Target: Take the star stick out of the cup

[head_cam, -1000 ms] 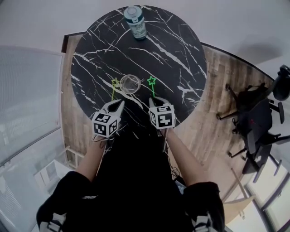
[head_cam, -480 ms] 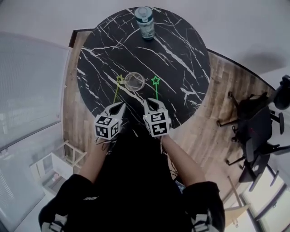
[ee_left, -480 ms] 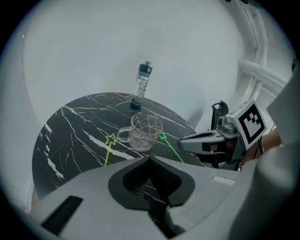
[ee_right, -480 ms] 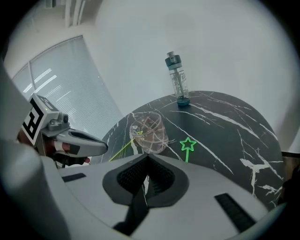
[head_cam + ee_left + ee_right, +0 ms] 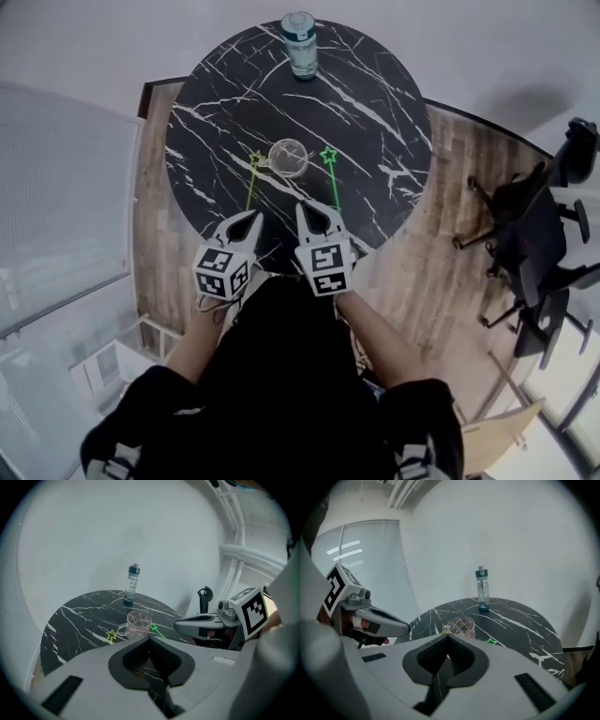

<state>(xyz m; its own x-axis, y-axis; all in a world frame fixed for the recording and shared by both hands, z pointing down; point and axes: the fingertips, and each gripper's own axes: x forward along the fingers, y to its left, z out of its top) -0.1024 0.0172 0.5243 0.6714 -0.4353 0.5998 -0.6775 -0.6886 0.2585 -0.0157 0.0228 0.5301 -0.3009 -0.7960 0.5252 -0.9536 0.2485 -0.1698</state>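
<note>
A clear glass cup (image 5: 288,157) stands near the middle of the round black marble table (image 5: 375,84), with no stick seen in it. A yellow star stick (image 5: 253,165) lies on the table just left of the cup, and a green star stick (image 5: 329,159) lies just right of it. Both stems run back toward me. My left gripper (image 5: 250,218) and right gripper (image 5: 312,211) hover side by side at the table's near edge, short of the cup. Both are shut, and I see nothing between the jaws. The cup (image 5: 138,623) shows beyond the left gripper (image 5: 150,640).
A water bottle (image 5: 300,42) with a teal cap stands at the table's far edge. Black office chairs (image 5: 534,234) stand on the wooden floor to the right. A blinded window wall (image 5: 56,187) runs along the left.
Both grippers have drawn back from the cup toward me, so more of each stick's stem shows. The cup and sticks have stayed in place.
</note>
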